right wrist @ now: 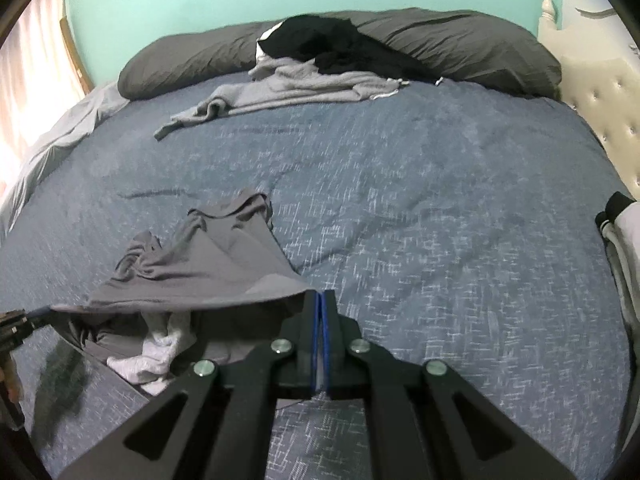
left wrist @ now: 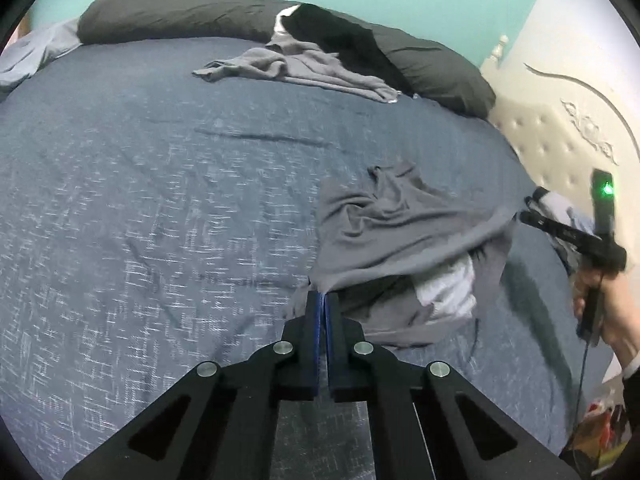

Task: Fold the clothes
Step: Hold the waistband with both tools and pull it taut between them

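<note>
A dark grey garment (left wrist: 400,220) hangs stretched between my two grippers, a little above the blue bedspread (left wrist: 160,200). My left gripper (left wrist: 322,298) is shut on its near corner. My right gripper (left wrist: 524,216), held by a hand (left wrist: 608,304), pinches the opposite corner at the right. In the right wrist view the right gripper (right wrist: 322,300) is shut on the garment's (right wrist: 208,272) edge, and the left gripper (right wrist: 36,316) holds the far left corner. A crumpled white cloth (left wrist: 448,288) (right wrist: 156,352) lies on the bed under the lifted garment, partly hidden.
A loose heap of light grey and black clothes (right wrist: 304,76) lies against the dark grey pillows (right wrist: 460,44) at the far side of the bed. A cream tufted headboard (left wrist: 560,140) borders the right. More clothing (right wrist: 620,232) sits at the bed's right edge.
</note>
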A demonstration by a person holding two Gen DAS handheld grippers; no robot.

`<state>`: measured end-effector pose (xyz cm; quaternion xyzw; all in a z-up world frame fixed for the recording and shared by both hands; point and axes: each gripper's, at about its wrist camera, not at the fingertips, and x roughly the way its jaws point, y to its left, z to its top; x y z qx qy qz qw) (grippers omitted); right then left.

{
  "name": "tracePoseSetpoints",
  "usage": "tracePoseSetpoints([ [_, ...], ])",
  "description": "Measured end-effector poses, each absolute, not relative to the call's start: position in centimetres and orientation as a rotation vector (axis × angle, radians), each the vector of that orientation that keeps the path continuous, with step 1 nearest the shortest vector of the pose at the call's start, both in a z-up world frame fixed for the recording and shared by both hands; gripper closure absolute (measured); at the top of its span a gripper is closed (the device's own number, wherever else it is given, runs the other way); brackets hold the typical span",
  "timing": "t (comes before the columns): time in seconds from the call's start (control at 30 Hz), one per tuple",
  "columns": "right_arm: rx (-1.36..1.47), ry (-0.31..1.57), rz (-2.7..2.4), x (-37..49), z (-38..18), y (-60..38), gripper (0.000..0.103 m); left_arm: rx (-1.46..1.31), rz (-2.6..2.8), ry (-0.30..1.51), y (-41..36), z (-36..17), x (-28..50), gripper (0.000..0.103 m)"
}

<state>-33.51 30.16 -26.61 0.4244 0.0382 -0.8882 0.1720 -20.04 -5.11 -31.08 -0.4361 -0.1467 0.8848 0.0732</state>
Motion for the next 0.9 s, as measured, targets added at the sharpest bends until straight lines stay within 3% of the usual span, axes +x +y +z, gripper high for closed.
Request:
tracePoseSetpoints([
  [0.33, 1.334, 0.067, -2.459, -33.1, -29.6, 30.7, 0.099, -1.338, 2.654, -0.441, -5.0, -31.5, -20.3, 0.101],
  [0.4, 1.334, 0.136, -2.442, -32.7, -30.2, 29.9, 0.091, -1.345, 2.653, -0.443, -5.0, -31.7, -20.4, 0.101],
  [0.43, 1.344, 0.147, -2.426, -32.7, -30.5, 29.6, 0.076, -1.348, 2.652, -0.443, -5.0, -31.8, -20.4, 0.101],
  [0.47, 1.354, 0.156, -2.409, -32.6, -30.8, 29.3, 0.067, -1.35, 2.652, -0.444, -5.0, -31.8, -20.4, 0.101],
  [0.77, 1.386, 0.124, -2.39, -34.7, -32.3, 28.6, 0.069, -1.357, 2.648, -0.437, -5.0, -32.1, -20.6, 0.101],
  [0.8, 1.395, 0.136, -2.38, -34.9, -32.6, 28.4, 0.072, -1.359, 2.647, -0.438, -5.0, -32.1, -20.6, 0.101],
  [0.87, 1.406, 0.172, -2.365, -35.1, -33.1, 27.9, 0.094, -1.363, 2.645, -0.436, -5.1, -32.2, -20.7, 0.101],
  [0.9, 1.402, 0.17, -2.371, -35.1, -33.1, 27.9, 0.096, -1.364, 2.645, -0.433, -5.2, -32.2, -20.7, 0.101],
])
